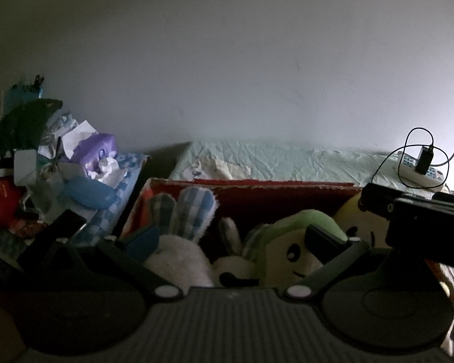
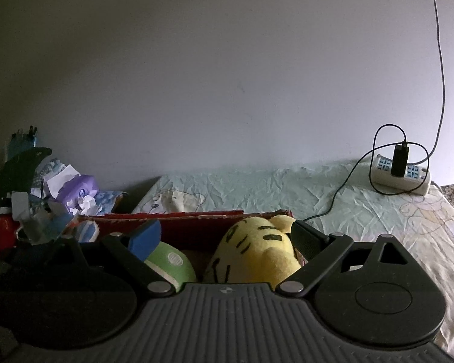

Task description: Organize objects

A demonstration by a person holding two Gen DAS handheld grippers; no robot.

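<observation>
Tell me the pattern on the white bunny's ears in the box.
Blue-and-white check on the bunny's ears, clearest in the left wrist view.

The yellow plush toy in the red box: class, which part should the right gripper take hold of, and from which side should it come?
Grip the yellow plush toy across its rounded upper body, coming from above. It sits at the right end of the red box, its soft bulge rising above the rim, and the open right gripper already straddles it. The green plush crowds its left, so a sideways approach looks harder.
</observation>
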